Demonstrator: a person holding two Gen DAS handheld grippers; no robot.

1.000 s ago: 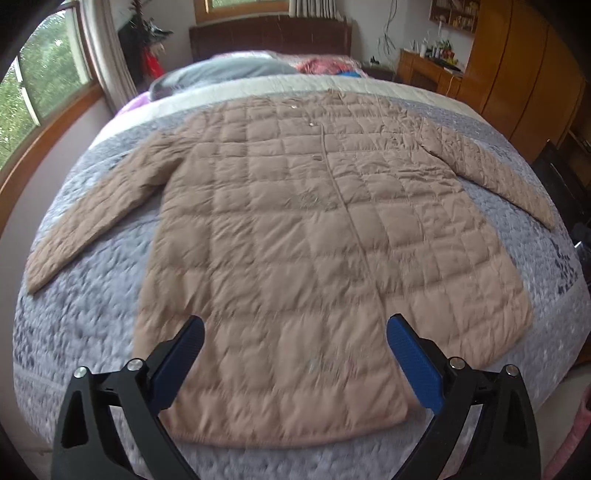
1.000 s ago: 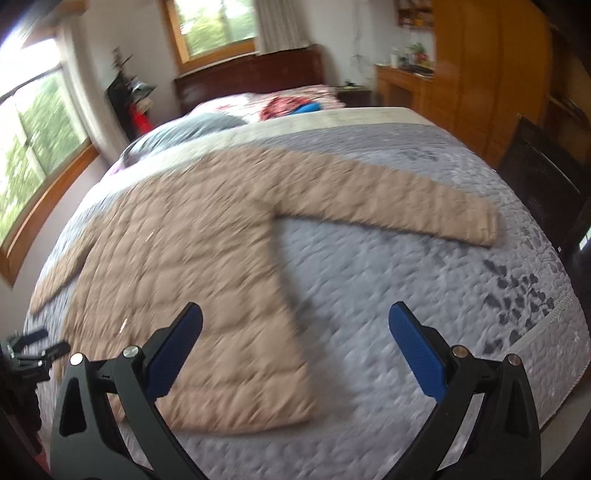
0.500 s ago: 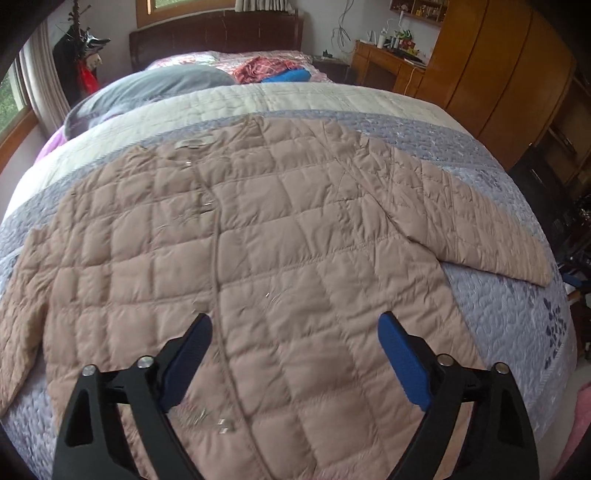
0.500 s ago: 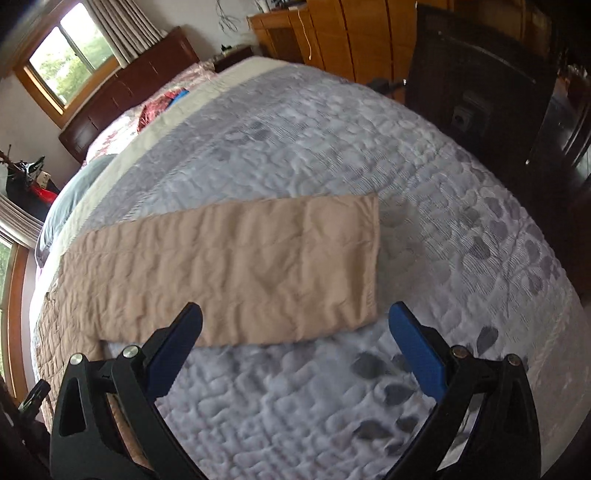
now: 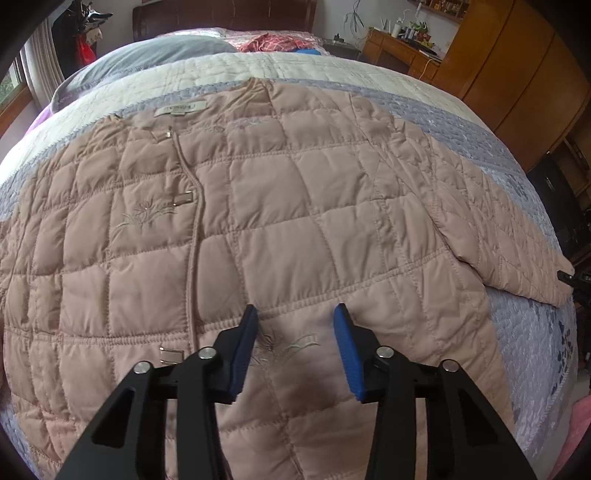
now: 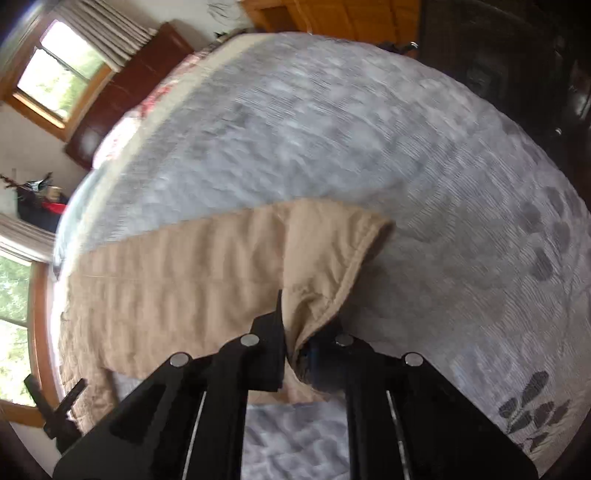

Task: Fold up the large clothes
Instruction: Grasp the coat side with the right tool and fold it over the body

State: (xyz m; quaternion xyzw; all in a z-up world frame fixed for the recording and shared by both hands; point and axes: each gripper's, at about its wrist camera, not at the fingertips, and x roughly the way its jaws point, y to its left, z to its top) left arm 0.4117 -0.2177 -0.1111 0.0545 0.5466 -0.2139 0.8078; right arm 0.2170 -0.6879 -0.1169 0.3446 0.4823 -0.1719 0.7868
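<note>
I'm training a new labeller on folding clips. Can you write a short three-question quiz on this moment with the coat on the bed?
1. True or false: the right gripper is shut on the sleeve cuff.
2. Which does the left gripper hang over? A the pillow, B the coat's front, C the bare bedspread.
3. Fill in: the coat's neck label lies toward the ____ of the bed.

Key: 1 true. 2 B; its jaws are closing, pads not yet pinching cloth. 3 head, toward the headboard.
</note>
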